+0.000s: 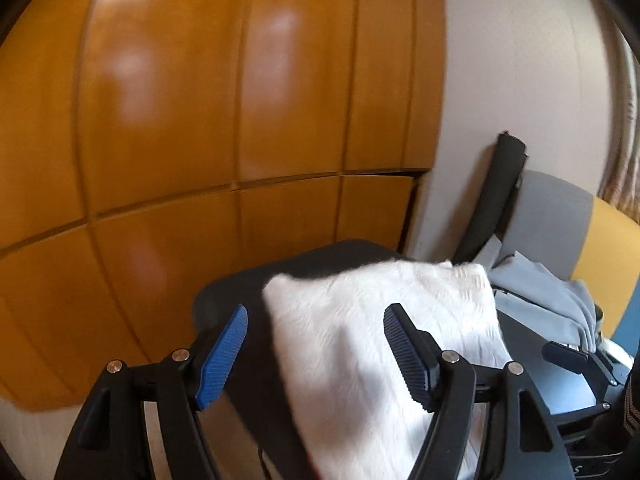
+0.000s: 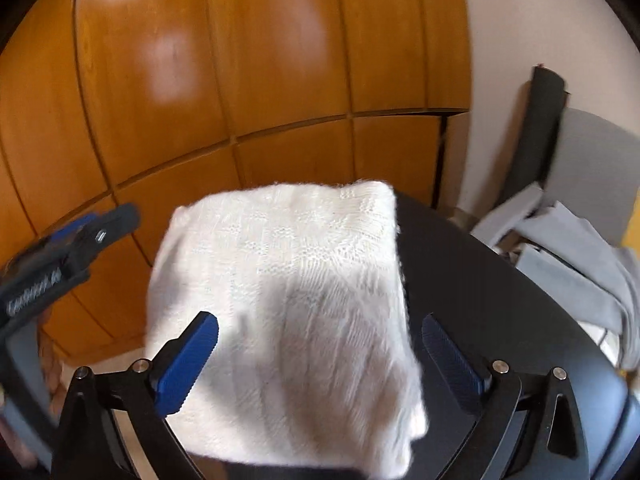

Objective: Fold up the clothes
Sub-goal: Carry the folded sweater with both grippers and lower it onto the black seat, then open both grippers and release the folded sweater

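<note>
A white knitted garment [image 1: 384, 344] lies folded into a thick rectangle on a round black table [image 1: 240, 280]; it also shows in the right wrist view [image 2: 288, 288], on the table [image 2: 480, 280]. My left gripper [image 1: 316, 356] is open above the garment's left edge, its blue pads holding nothing. My right gripper [image 2: 320, 364] is open above the garment's near part, empty. The left gripper [image 2: 68, 240] shows at the left of the right wrist view, beside the garment. The right gripper [image 1: 576, 360] shows at the right of the left wrist view.
Orange wooden cabinet doors [image 1: 200, 120] stand behind the table. A pile of light grey-blue clothes [image 1: 544, 300] lies on a grey chair [image 1: 560, 216] at the right, also in the right wrist view [image 2: 580, 264]. A dark rolled item [image 1: 496, 196] leans on the white wall.
</note>
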Demonstrator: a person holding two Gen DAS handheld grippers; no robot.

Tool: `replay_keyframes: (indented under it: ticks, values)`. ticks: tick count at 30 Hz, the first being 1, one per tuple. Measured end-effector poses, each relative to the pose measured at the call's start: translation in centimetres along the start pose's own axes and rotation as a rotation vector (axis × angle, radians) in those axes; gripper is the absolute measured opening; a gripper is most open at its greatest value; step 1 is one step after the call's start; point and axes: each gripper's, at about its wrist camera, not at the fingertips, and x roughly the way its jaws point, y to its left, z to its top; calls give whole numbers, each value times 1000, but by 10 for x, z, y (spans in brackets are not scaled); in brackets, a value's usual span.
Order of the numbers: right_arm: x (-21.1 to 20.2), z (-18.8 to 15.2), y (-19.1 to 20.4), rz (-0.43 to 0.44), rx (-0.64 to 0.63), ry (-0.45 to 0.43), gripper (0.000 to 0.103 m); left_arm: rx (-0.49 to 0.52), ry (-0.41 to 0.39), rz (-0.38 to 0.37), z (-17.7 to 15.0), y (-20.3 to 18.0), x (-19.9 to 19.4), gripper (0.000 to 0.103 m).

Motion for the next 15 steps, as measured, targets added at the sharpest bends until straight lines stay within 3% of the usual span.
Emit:
replay_keyframes:
  ticks: [4, 6, 11, 15]
  values:
    - [-26, -24, 15, -62, 22, -15, 103, -19, 95, -1, -26, -1, -16, 72]
    - [-37, -35, 17, -69, 34, -34, 103, -32, 101, 66, -36, 1, -24, 70]
    - [-46, -32, 18, -138, -3, -76, 103, 56, 16, 209, -32, -5, -47, 63]
    - [-55, -27, 18, -169, -4, -100, 103, 31, -25, 216, -19, -3, -61, 63]
